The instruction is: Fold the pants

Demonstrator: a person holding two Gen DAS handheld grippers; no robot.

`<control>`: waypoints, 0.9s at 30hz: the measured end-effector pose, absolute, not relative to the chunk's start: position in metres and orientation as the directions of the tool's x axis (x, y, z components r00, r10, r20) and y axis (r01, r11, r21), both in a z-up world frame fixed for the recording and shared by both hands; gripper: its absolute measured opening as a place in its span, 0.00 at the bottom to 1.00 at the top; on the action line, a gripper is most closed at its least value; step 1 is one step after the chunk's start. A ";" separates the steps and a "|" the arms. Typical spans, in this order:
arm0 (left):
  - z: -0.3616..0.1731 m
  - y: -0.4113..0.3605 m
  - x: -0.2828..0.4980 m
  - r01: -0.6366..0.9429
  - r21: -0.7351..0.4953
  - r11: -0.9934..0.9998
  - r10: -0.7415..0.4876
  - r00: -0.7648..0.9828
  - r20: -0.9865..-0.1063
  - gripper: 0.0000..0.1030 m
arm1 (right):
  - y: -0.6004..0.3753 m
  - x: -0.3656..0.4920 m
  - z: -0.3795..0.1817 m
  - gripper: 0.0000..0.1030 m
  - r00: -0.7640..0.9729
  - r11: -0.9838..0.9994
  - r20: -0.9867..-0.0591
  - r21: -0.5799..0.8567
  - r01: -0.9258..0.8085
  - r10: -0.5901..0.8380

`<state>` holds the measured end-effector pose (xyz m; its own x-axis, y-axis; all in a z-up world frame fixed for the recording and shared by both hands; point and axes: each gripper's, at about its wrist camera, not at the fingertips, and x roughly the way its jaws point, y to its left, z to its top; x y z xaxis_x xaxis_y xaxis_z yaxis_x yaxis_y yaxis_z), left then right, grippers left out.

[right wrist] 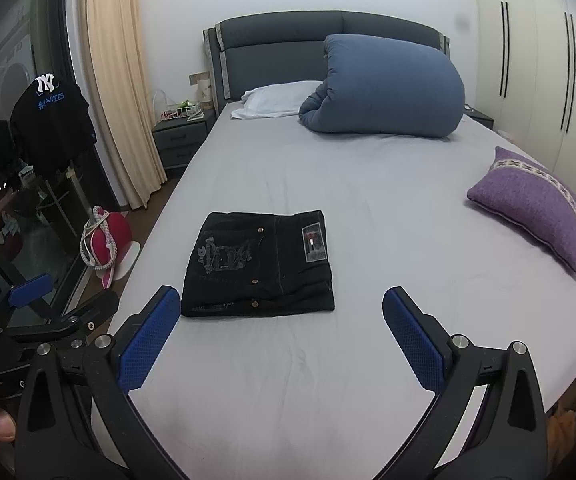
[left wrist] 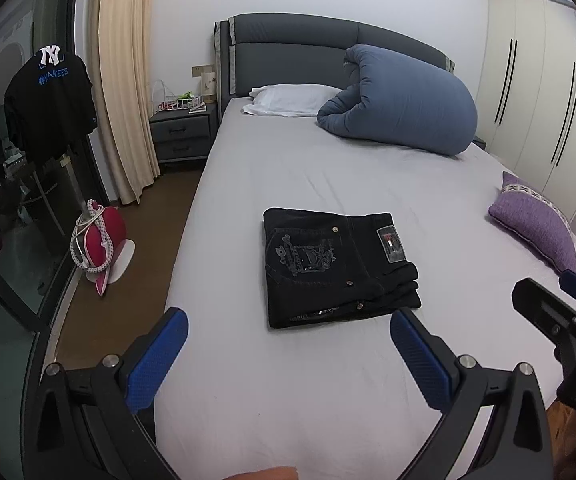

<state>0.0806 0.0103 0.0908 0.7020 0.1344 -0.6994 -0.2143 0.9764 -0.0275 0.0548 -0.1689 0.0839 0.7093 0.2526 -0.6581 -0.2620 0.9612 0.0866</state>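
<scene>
Pants (left wrist: 340, 268) on bed (left wrist: 288, 400), before duvet (left wrist: 404, 100)

Home bedroom, bed (left wrist: 272, 380) with padded headboard (left wrist: 296, 52), pillow (left wrist: 288, 98), rolled duvet (left wrist: 404, 100), nightstand (left wrist: 182, 130), curtain (left wrist: 124, 80), built-in wardrobe (left wrist: 536, 100)

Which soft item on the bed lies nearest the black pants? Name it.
The purple cushion at the bed's right edge; the white pillow and rolled blue duvet sit by the headboard.

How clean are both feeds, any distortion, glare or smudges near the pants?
Left wrist view: fisheye bends the wardrobe; pants sharp, evenly lit, no glare. Right wrist view: same bending, dark corners, faint smudge on the wall.
</scene>
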 end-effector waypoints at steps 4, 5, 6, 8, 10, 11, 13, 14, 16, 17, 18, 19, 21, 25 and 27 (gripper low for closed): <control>0.091 0.011 0.081 -0.215 -0.029 0.976 0.134 0.699 -0.703 1.00 | -0.169 0.054 0.085 1.00 0.711 0.963 -0.659 0.084 -0.257 0.247; 0.090 0.011 0.081 -0.216 -0.027 0.976 0.135 0.697 -0.704 1.00 | -0.169 0.054 0.084 1.00 0.710 0.963 -0.659 0.085 -0.256 0.247; 0.090 0.011 0.081 -0.217 -0.028 0.976 0.135 0.696 -0.705 1.00 | -0.168 0.054 0.085 1.00 0.710 0.963 -0.660 0.085 -0.254 0.246; 0.089 0.012 0.081 -0.220 -0.030 0.975 0.135 0.694 -0.707 1.00 | -0.168 0.054 0.084 1.00 0.710 0.964 -0.661 0.082 -0.251 0.242; 0.089 0.012 0.081 -0.222 -0.030 0.975 0.136 0.693 -0.708 1.00 | -0.168 0.055 0.084 1.00 0.709 0.965 -0.662 0.084 -0.249 0.241; 0.089 0.012 0.081 -0.223 -0.031 0.974 0.136 0.692 -0.709 1.00 | -0.168 0.055 0.084 1.00 0.710 0.965 -0.663 0.083 -0.248 0.239; 0.089 0.013 0.081 -0.225 -0.032 0.974 0.136 0.692 -0.709 1.00 | -0.167 0.055 0.084 1.00 0.712 0.966 -0.662 0.080 -0.245 0.236; 0.089 0.013 0.080 -0.225 -0.032 0.974 0.136 0.691 -0.710 1.00 | -0.167 0.055 0.084 1.00 0.712 0.966 -0.661 0.080 -0.245 0.235; 0.089 0.013 0.081 -0.225 -0.031 0.974 0.137 0.691 -0.710 1.00 | -0.167 0.055 0.084 1.00 0.712 0.966 -0.662 0.078 -0.245 0.234; 0.089 0.014 0.080 -0.227 -0.031 0.973 0.138 0.691 -0.710 1.00 | -0.167 0.055 0.084 1.00 0.713 0.967 -0.662 0.077 -0.244 0.232; 0.089 0.014 0.080 -0.228 -0.032 0.973 0.139 0.690 -0.710 1.00 | -0.166 0.055 0.084 1.00 0.713 0.967 -0.662 0.075 -0.243 0.231; 0.089 0.014 0.079 -0.230 -0.031 0.973 0.141 0.690 -0.710 1.00 | -0.166 0.055 0.084 1.00 0.713 0.967 -0.663 0.075 -0.242 0.230; 0.089 0.015 0.079 -0.233 -0.031 0.972 0.143 0.689 -0.711 1.00 | -0.166 0.055 0.085 1.00 0.713 0.967 -0.662 0.075 -0.242 0.230; 0.088 0.017 0.078 -0.238 -0.025 0.971 0.150 0.687 -0.711 1.00 | -0.166 0.055 0.084 1.00 0.713 0.968 -0.663 0.073 -0.239 0.226; 0.087 0.018 0.079 -0.240 -0.025 0.971 0.150 0.684 -0.714 1.00 | -0.167 0.055 0.083 1.00 0.714 0.969 -0.664 0.071 -0.236 0.222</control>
